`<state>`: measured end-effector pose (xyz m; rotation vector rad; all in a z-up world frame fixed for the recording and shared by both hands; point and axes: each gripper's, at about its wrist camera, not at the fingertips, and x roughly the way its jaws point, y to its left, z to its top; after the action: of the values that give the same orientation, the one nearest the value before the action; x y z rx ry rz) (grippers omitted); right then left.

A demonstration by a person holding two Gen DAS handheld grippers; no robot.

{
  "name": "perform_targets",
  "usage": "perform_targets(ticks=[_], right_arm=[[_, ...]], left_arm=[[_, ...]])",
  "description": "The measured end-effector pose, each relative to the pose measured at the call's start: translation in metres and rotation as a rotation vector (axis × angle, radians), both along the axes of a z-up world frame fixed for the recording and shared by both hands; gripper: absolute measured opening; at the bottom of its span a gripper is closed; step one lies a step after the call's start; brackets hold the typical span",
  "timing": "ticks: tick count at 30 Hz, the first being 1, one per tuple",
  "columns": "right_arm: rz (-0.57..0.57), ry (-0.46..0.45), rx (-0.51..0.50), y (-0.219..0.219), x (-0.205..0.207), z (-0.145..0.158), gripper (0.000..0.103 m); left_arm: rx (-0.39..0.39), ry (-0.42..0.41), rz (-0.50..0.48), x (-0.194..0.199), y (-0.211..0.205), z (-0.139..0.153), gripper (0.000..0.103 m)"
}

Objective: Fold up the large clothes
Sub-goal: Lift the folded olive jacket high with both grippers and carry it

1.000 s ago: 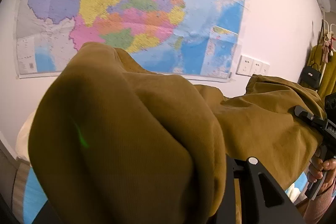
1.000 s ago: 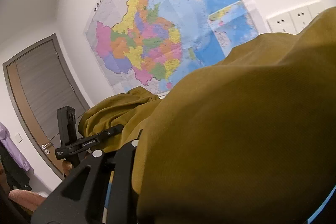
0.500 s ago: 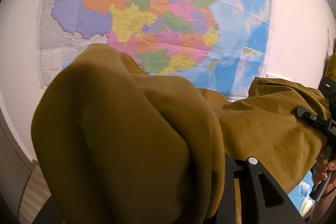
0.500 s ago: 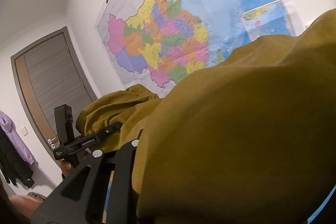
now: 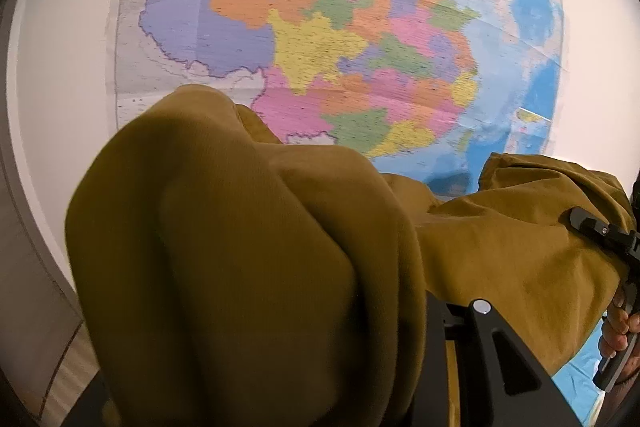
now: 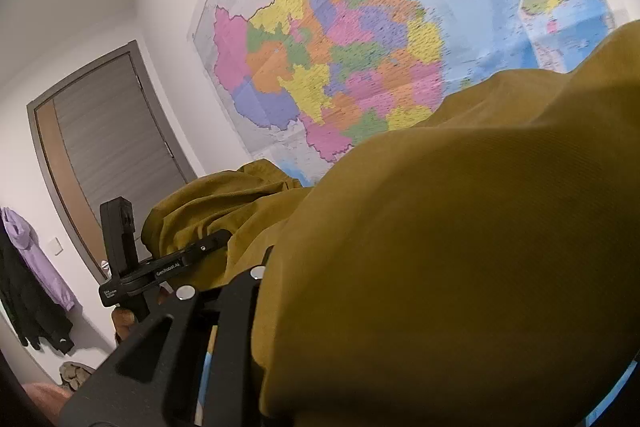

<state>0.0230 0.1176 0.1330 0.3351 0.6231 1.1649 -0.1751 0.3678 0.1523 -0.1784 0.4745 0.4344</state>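
Observation:
A large mustard corduroy garment [image 5: 248, 267] hangs in the air between my two grippers. In the left wrist view it bulges over my left gripper [image 5: 424, 303], which is shut on a bunch of it; only the right finger [image 5: 484, 311] shows. The cloth runs right to my right gripper [image 5: 592, 227], held by a hand [image 5: 618, 331]. In the right wrist view the garment [image 6: 460, 259] covers my right gripper [image 6: 264, 267], shut on its edge. Further left my left gripper [image 6: 200, 251] clamps another fold.
A big coloured wall map [image 5: 340, 39] fills the wall ahead. A grey door [image 6: 108, 155] stands at the left, with a light switch [image 6: 54, 246] and dark and purple clothes [image 6: 28, 267] hanging beside it. A blue surface [image 5: 580, 375] lies below the garment.
Both grippers have swung sideways with the garment: the map has slid right in both views and the sockets have left them. Both grips on the cloth look unchanged.

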Motion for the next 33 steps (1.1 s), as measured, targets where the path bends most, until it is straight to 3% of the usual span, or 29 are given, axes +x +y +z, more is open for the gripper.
perform_targets(ticks=[33], right_arm=[[0.088, 0.023, -0.013, 0.101, 0.015, -0.023, 0.019]], left_arm=[[0.012, 0.038, 0.181, 0.007, 0.108, -0.005, 0.034]])
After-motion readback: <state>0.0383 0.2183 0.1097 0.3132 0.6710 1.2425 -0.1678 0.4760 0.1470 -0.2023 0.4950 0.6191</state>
